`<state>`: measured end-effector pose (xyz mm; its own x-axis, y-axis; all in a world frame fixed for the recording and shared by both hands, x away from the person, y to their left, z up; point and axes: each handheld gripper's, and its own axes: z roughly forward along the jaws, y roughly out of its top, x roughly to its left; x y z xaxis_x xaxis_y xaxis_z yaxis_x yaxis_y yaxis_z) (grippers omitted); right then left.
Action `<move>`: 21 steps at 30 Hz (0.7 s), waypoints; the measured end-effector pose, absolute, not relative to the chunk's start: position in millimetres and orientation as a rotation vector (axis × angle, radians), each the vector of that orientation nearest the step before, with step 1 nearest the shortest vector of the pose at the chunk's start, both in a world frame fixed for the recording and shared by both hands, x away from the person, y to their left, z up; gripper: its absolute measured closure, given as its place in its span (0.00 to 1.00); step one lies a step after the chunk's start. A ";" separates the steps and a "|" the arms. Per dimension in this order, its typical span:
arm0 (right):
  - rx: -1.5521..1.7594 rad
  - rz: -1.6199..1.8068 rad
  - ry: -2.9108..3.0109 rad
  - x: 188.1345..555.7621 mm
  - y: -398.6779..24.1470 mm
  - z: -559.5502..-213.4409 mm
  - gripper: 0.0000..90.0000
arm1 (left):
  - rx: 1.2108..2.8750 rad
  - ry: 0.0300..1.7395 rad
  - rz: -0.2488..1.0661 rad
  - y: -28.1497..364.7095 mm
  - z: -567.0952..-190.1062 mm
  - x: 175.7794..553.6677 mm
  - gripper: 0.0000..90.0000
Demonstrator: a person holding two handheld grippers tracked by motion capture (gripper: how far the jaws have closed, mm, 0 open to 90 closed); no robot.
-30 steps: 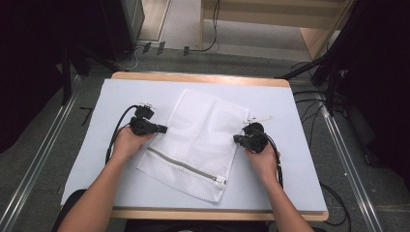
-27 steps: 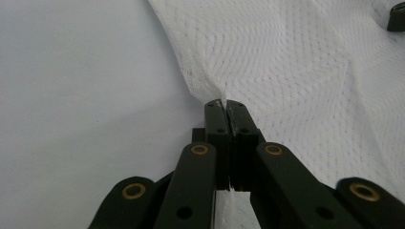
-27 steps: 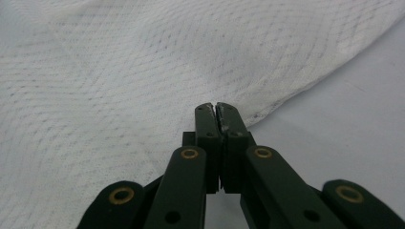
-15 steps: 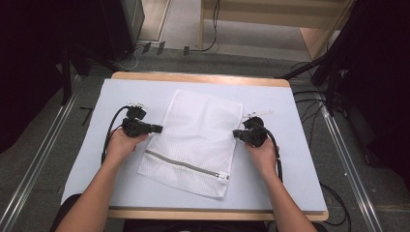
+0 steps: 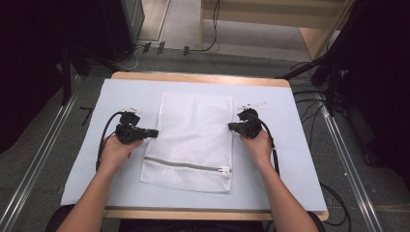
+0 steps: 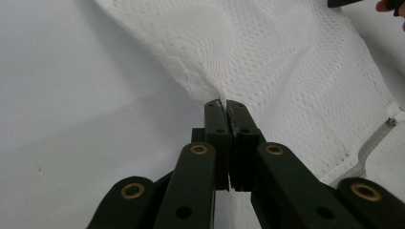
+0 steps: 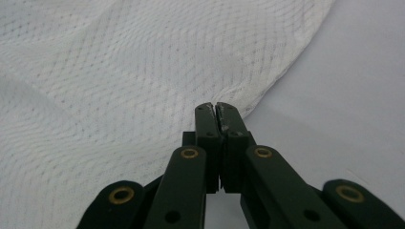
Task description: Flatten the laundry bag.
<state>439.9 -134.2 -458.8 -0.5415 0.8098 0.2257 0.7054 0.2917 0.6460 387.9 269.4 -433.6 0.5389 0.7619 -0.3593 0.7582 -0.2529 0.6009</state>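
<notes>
Both tools (image 5: 155,132) (image 5: 231,127) pinch white mesh bag (image 5: 193,140) — rectangular, zippered.

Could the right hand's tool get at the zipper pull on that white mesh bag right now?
Probably not yet: the right gripper is shut on the mesh bag's edge. The zipper pull lies uncovered nearby.
</notes>
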 end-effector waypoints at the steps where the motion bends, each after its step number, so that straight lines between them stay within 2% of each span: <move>1: 1.417 1.084 2.406 441.2 -133.2 -458.3 1.00 | 2.024 1.227 0.010 270.4 -433.8 386.5 0.99; 9: 1.368 1.075 2.420 451.6 -123.0 -457.1 1.00 | 1.993 1.267 0.041 277.0 -437.5 383.8 0.98; 18: 1.397 1.071 2.427 453.1 -125.5 -461.5 0.99 | 2.020 1.304 0.083 277.1 -443.6 397.5 0.98; 20: 1.398 1.076 2.424 452.1 -126.8 -462.0 0.97 | 2.023 1.306 0.078 277.1 -443.3 398.5 0.95; 21: 1.396 1.081 2.426 451.6 -127.5 -461.8 0.94 | 2.015 1.306 0.071 277.1 -442.9 398.8 0.89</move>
<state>451.6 -127.5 -461.8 -0.5591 0.7994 0.2198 0.6981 0.3110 0.6449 398.8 277.1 -442.9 0.4842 0.8130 -0.3233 0.7733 -0.2247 0.5929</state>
